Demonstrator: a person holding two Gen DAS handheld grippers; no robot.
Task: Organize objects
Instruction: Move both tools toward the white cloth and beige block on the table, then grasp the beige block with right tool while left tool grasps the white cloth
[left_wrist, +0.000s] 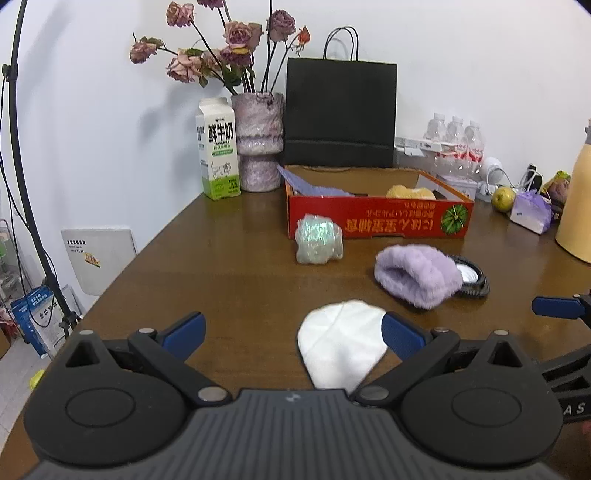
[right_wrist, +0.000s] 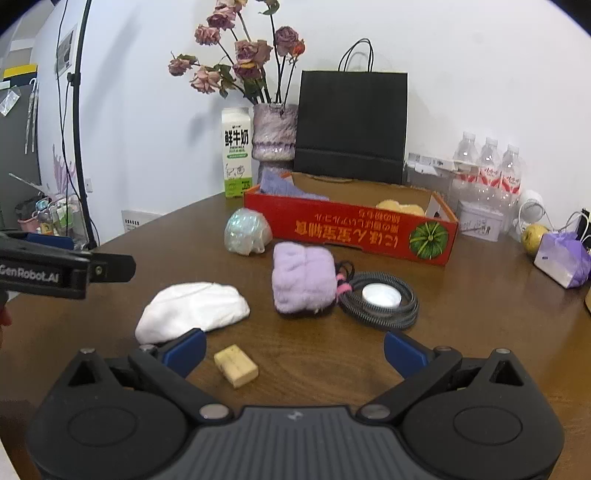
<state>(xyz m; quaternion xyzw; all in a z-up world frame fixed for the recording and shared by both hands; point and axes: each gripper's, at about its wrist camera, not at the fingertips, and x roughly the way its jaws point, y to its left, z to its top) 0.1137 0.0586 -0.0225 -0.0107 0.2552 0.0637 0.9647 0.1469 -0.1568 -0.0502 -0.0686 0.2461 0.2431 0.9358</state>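
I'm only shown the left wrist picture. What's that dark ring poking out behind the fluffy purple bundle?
Observer: A coiled grey ribbed cable, lying around a white round disc.
Visitor: Anything near the other tongs?
Observer: Yes, a small pale yellow rectangular block lies on the brown wooden table, just ahead of the open right tongs.
Visitor: Is the cable tied?
Observer: A pink band wraps it, right beside the fluffy purple bundle.

Glossy wood table (right_wrist: 480, 314); fluffy purple cloth (right_wrist: 303, 280); cardboard box (right_wrist: 351, 229).
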